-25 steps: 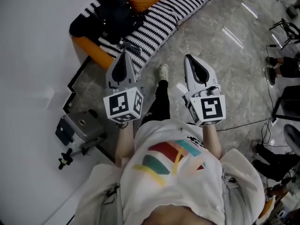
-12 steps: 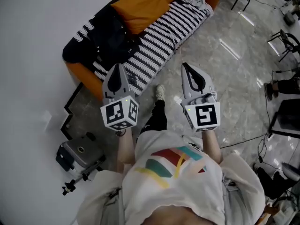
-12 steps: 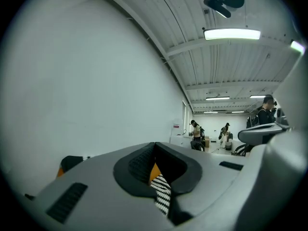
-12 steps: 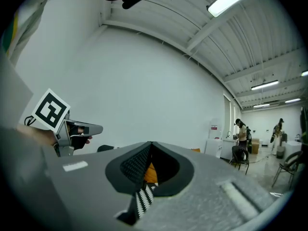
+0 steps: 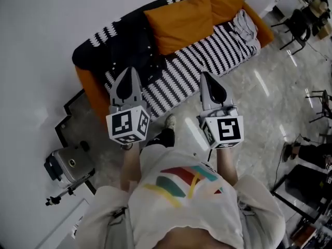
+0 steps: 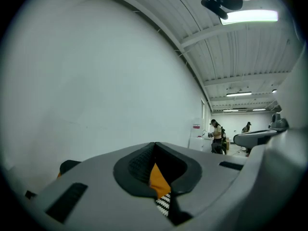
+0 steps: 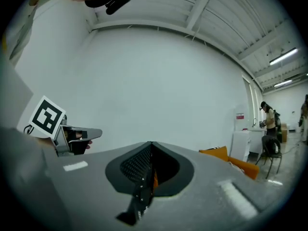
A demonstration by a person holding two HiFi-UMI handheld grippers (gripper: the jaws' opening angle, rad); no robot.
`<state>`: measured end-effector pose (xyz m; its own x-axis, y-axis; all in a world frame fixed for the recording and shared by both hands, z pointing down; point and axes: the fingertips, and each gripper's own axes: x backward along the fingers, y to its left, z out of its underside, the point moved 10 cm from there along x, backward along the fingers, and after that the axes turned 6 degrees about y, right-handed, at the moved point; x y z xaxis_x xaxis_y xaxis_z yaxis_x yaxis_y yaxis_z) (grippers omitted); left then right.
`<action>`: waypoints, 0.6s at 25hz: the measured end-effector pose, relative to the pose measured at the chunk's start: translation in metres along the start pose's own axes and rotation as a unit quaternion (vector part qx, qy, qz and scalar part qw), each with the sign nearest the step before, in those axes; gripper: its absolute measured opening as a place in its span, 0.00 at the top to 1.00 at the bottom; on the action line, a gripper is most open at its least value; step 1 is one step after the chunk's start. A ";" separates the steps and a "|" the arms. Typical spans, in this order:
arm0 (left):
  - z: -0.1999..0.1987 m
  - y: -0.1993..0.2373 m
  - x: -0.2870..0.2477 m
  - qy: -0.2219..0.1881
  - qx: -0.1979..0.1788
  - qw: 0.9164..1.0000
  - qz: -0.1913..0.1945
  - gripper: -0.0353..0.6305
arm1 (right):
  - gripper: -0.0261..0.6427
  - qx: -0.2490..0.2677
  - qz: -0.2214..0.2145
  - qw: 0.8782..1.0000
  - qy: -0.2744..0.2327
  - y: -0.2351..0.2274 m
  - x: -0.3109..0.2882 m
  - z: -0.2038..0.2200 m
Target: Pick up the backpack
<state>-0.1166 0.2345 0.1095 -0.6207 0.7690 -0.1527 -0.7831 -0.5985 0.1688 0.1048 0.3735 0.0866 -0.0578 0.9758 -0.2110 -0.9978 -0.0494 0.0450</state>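
Right hand-held gripper (image 7: 151,145) is seen with jaws closed together, nothing clamped between them. Only a sliver of orange is glimpsed through the recess behind the tips. Left hand-held gripper (image 7: 94,134) is seen at frame left, roughly level, with its marker cube (image 7: 46,119) turned toward the camera. The background is filled by a plain white wall (image 7: 163,85). At right, an orange sofa end (image 7: 230,158), a white cabinet (image 7: 242,143), a chair (image 7: 270,150) and a standing person (image 7: 267,115) are visible. Strip lights (image 7: 283,57) are mounted on the ceiling.

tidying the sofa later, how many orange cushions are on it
2. One orange cushion leans on the sofa back near its middle; the second orange cushion sits beside it toward the right end. Others may be hidden under the dark pile.
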 end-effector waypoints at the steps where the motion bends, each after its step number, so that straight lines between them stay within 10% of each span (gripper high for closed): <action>1: -0.003 0.002 -0.014 0.001 0.002 1.000 -0.007 0.93 | 0.96 0.003 -0.007 1.000 0.000 -0.008 -0.017 -0.004; 15: -0.041 -0.035 -0.092 -0.001 -0.013 0.994 -0.113 0.93 | 0.96 0.003 -0.142 0.990 0.026 -0.082 -0.122 -0.024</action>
<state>-0.0336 0.1758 0.0775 -0.4287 0.8851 -0.1814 -0.9033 -0.4158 0.1058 0.1928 0.2531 0.0855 0.2234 0.9378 -0.2657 -0.9737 0.2270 -0.0174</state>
